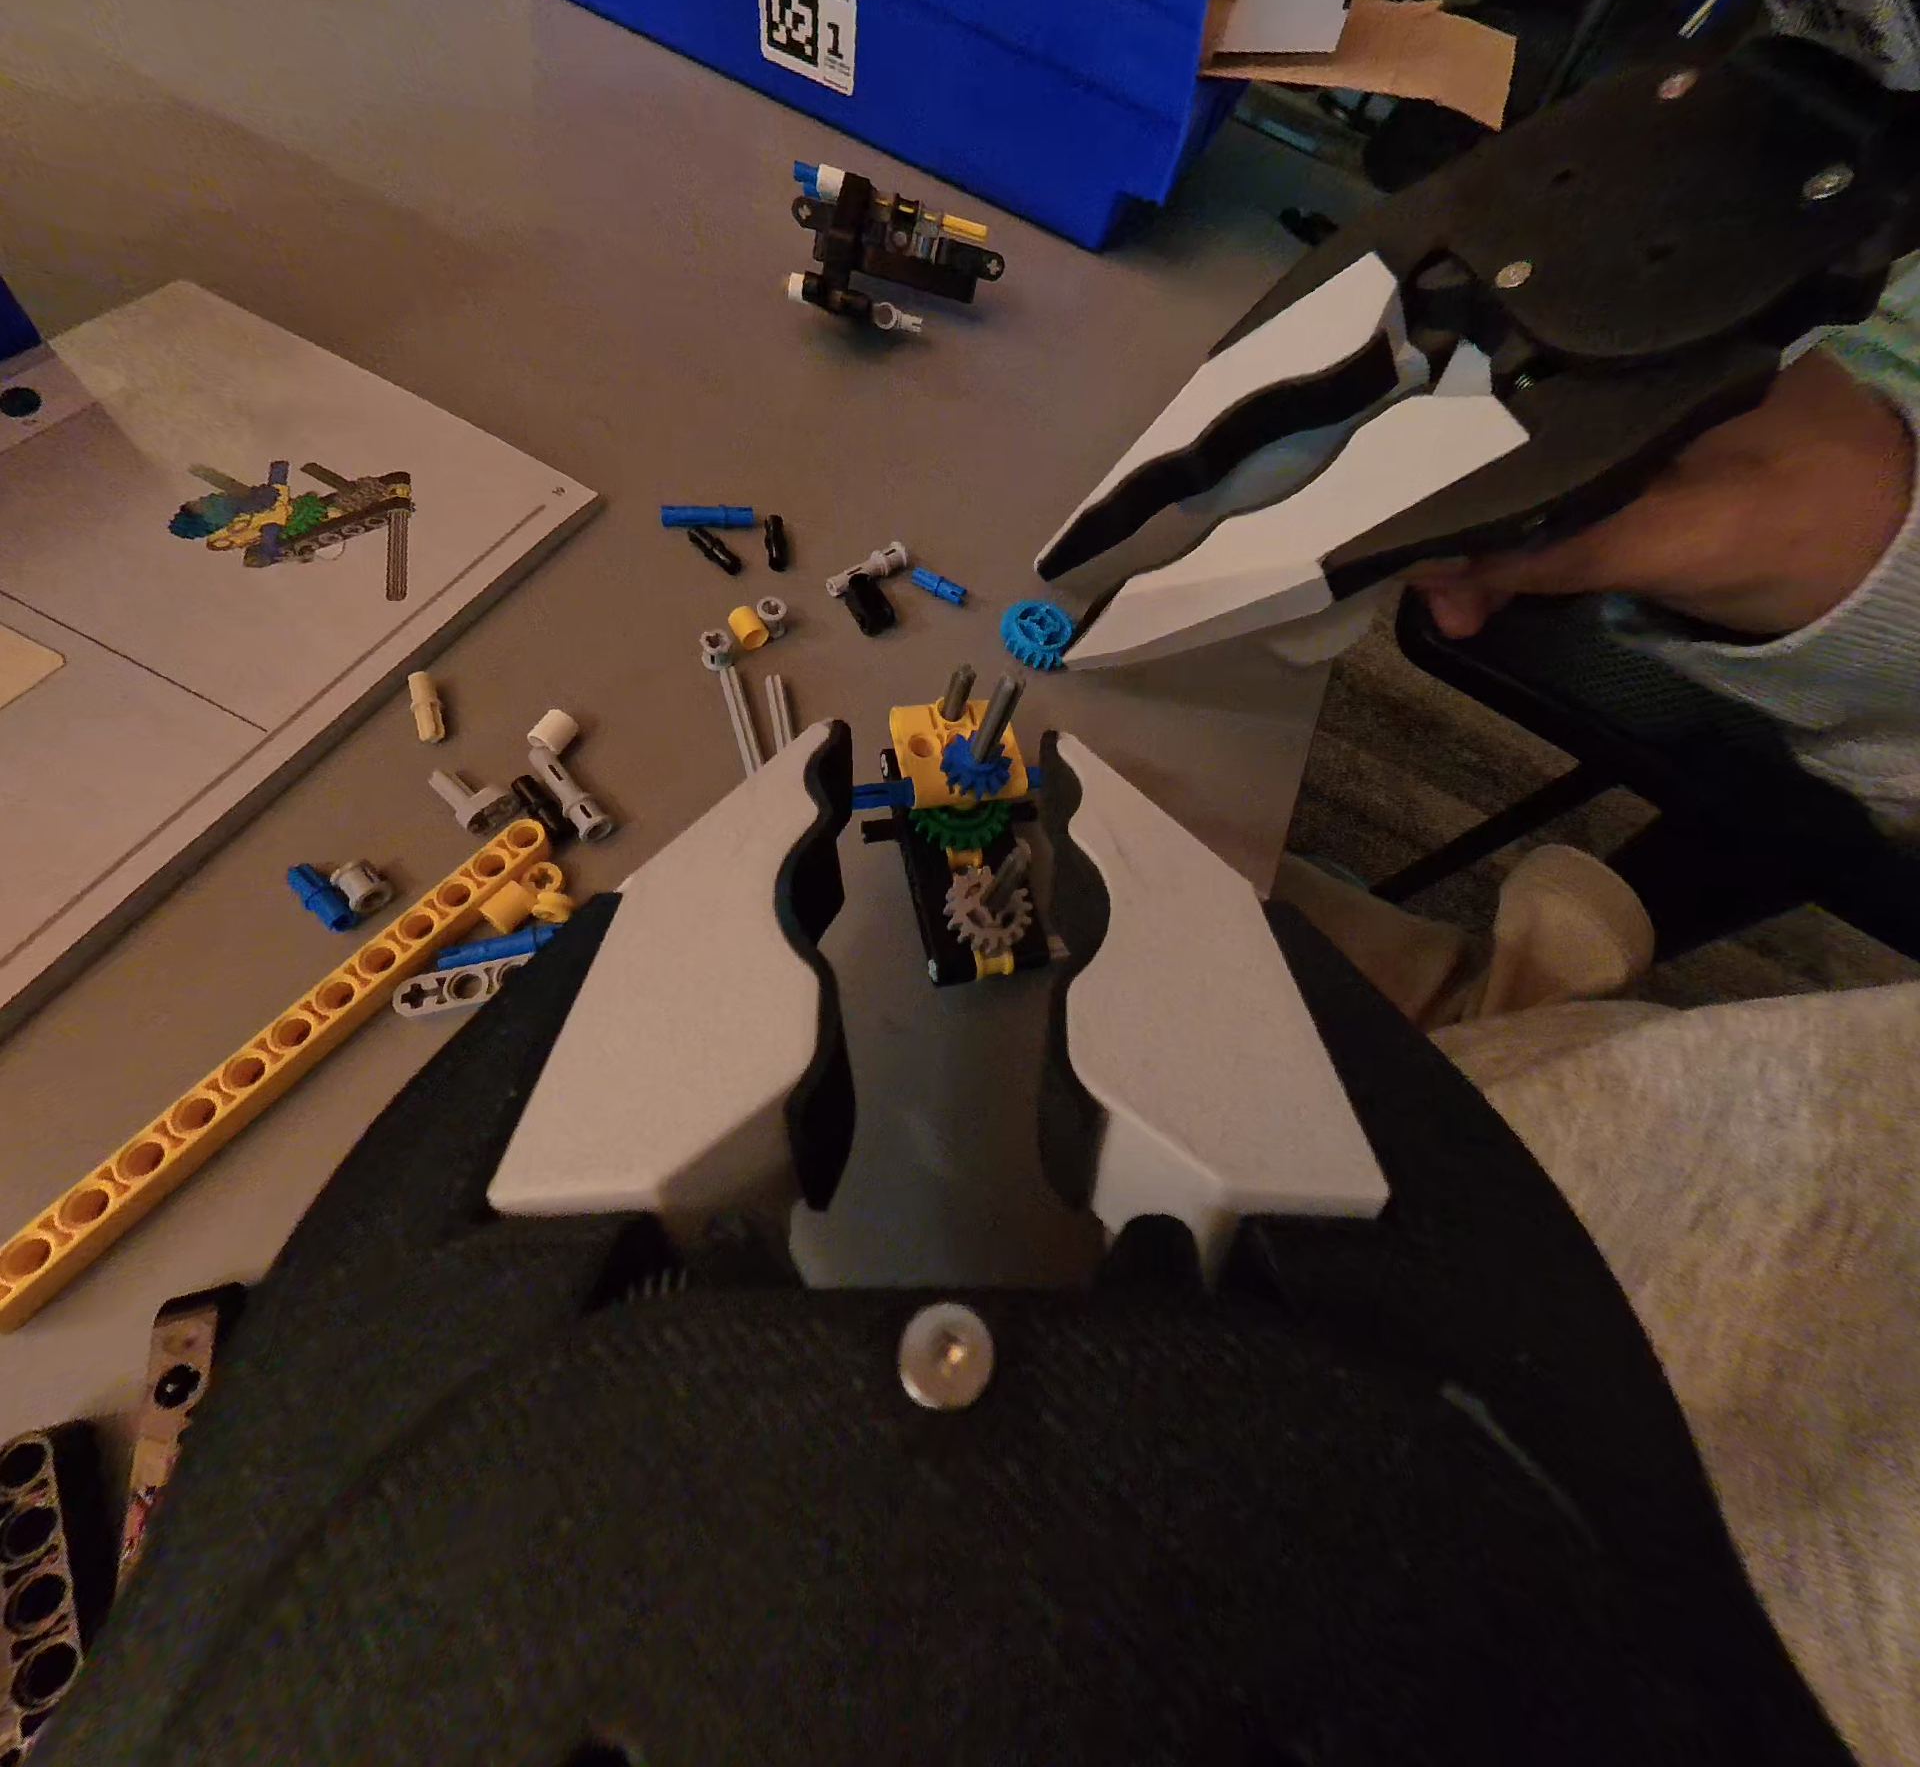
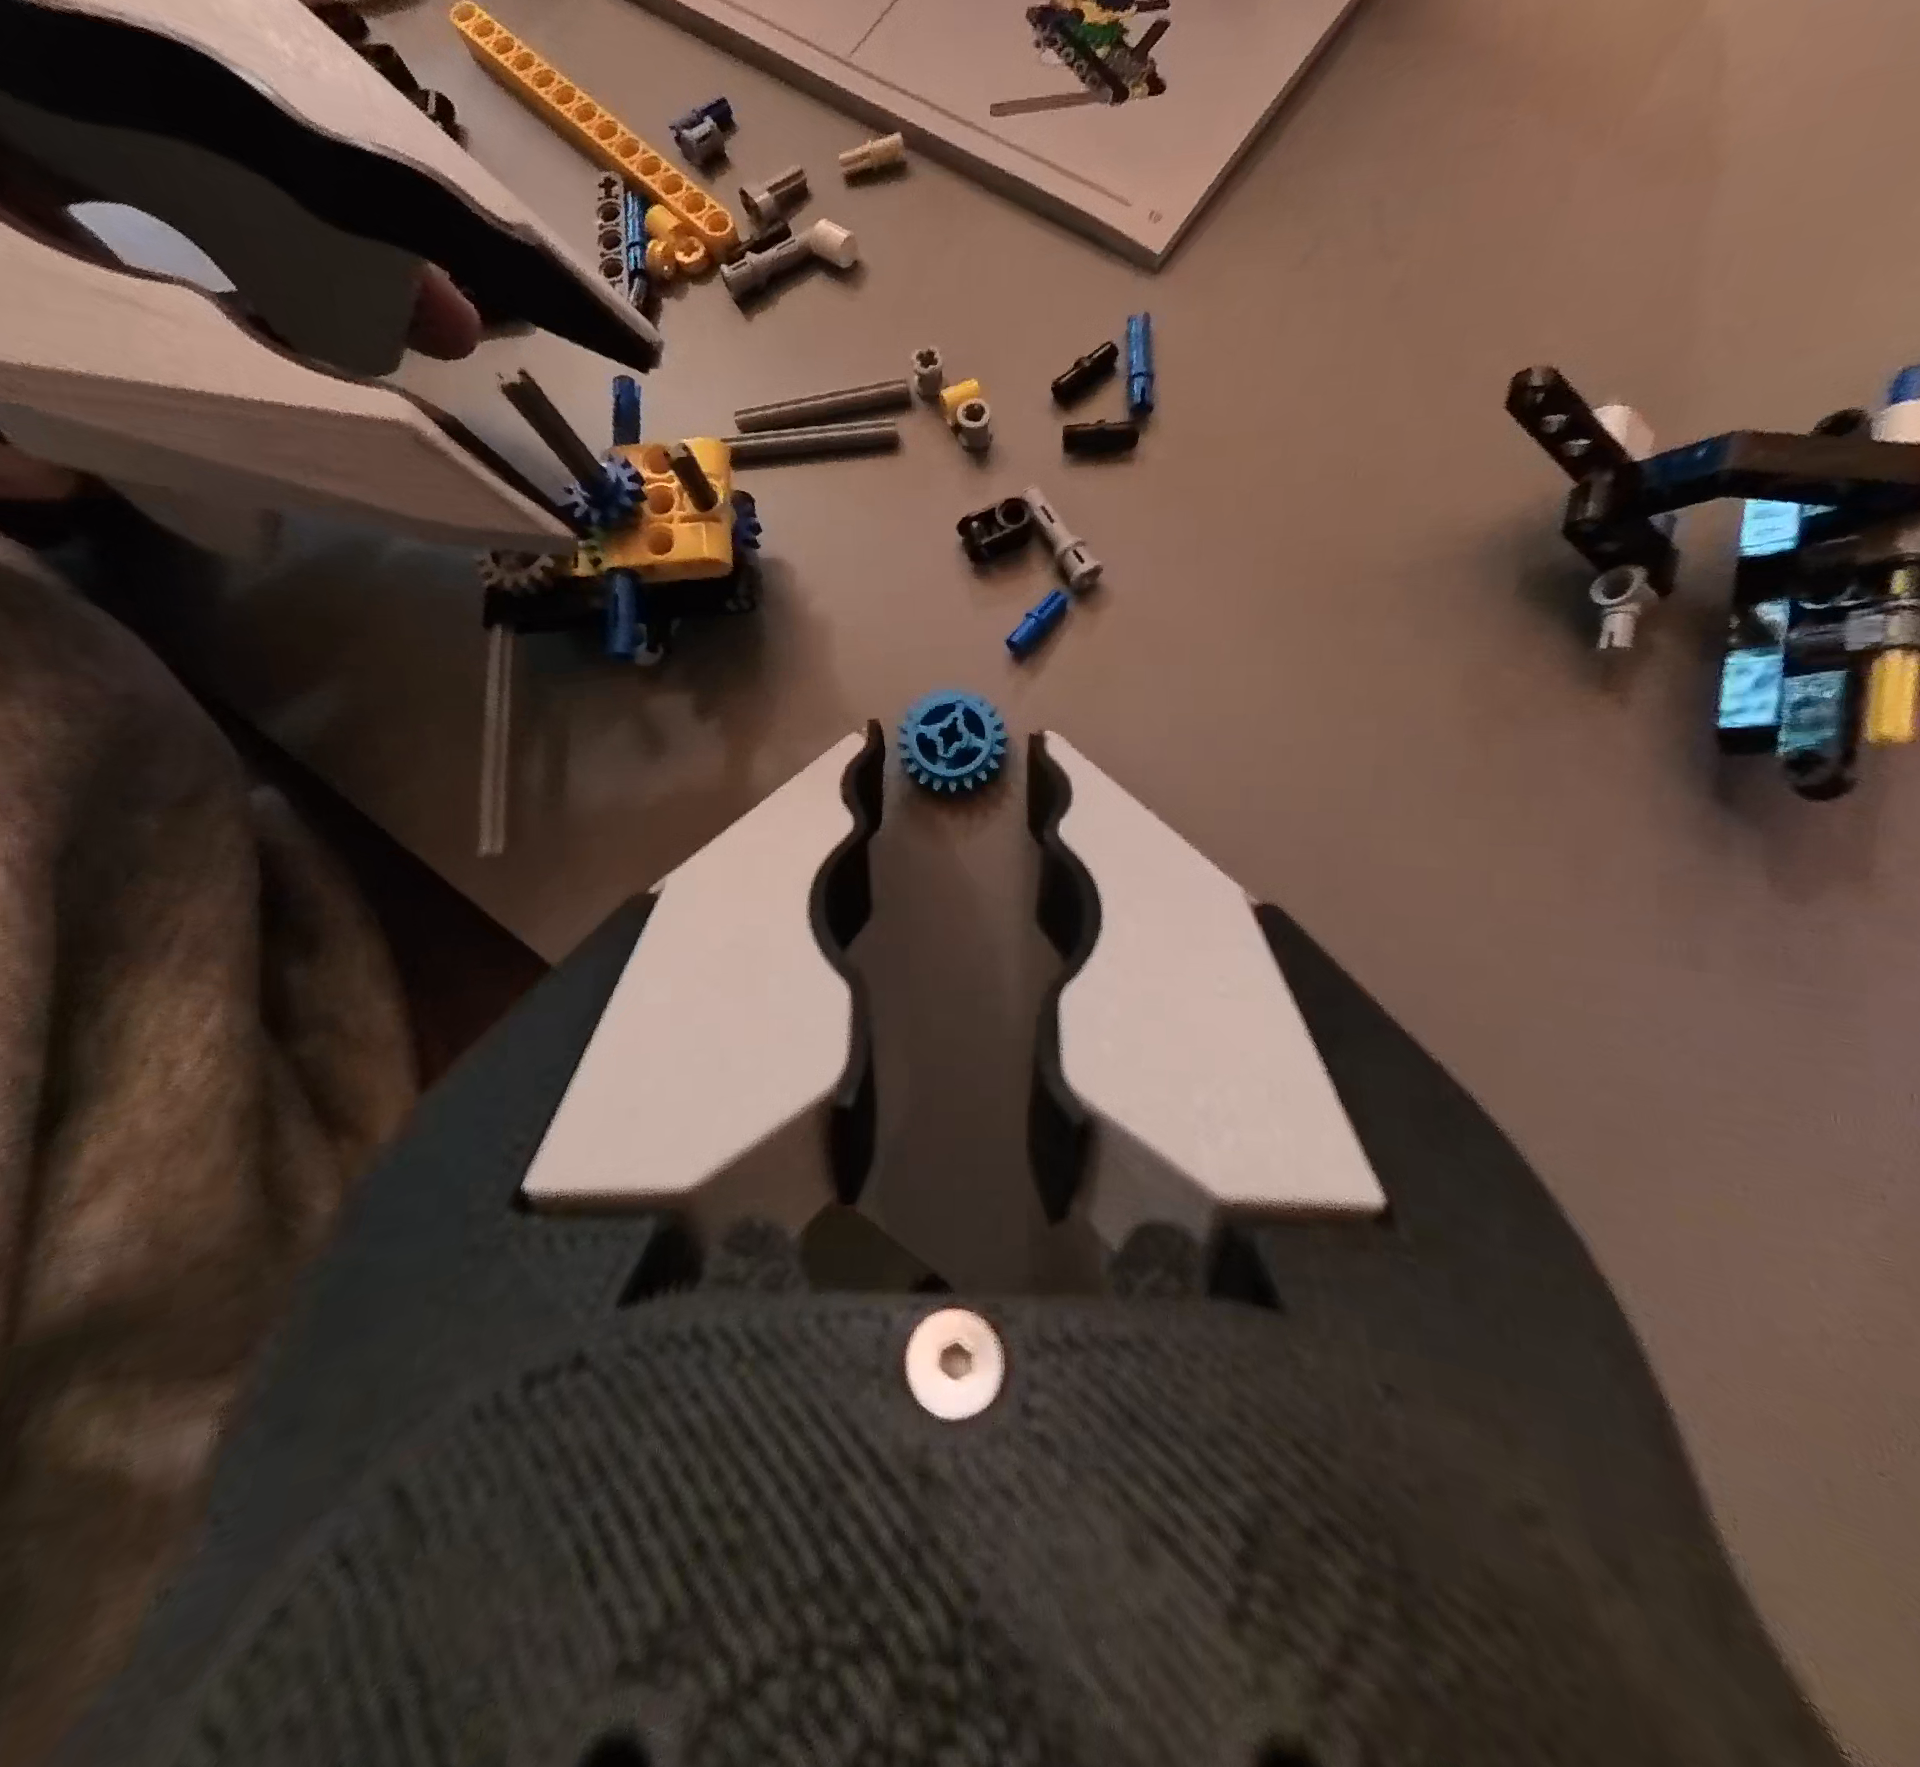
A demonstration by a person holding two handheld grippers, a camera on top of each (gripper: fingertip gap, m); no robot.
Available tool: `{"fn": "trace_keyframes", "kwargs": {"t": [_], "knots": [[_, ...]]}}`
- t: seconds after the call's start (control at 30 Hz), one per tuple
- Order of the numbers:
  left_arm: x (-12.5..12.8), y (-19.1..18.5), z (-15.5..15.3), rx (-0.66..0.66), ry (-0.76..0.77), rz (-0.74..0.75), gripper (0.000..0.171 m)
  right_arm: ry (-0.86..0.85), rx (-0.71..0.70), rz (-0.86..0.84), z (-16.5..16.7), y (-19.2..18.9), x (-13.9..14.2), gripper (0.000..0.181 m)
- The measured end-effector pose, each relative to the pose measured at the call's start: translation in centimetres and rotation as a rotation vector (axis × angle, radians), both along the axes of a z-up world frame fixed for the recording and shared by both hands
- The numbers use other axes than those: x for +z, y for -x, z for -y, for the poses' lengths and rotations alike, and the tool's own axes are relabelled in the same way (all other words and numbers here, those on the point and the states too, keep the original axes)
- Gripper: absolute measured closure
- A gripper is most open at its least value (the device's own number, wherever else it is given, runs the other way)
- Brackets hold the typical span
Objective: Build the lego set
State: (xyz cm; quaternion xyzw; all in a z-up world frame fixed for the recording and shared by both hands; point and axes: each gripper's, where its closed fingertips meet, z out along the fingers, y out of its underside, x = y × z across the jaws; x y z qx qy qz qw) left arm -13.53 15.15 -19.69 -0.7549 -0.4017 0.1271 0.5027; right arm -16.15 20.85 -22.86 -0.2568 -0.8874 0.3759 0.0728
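In the left wrist view, the left gripper [image 1: 945,746] is seen with fingers spread; the small yellow-and-black geared lego assembly [image 1: 966,844] stands between them, though contact cannot be told. In the right wrist view, the right gripper [image 2: 951,749] is shown with fingers spread around the flat round blue plastic gear [image 2: 953,743], which lies on the grey table [image 2: 1351,886] between the fingertips.

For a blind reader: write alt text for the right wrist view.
The right gripper, open, straddles a blue gear lying flat on the grey table. At left, the left gripper steadies a yellow gear assembly; loose pins and an instruction booklet lie beyond.
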Motion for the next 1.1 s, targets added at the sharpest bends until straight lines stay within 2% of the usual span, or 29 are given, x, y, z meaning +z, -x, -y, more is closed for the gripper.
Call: {"fn": "trace_keyframes", "kwargs": {"t": [0.63,1.1], "knots": [[-0.1,-0.1,0.0,-0.001,0.002,0.004,0.140,-0.071,-0.063,-0.046,-1.6,0.8,-0.7,0.163],[-0.2,-0.1,0.0,-0.004,0.006,0.009,0.140,0.054,-0.117,0.021,-0.1,0.1,-0.3,0.156]]}}
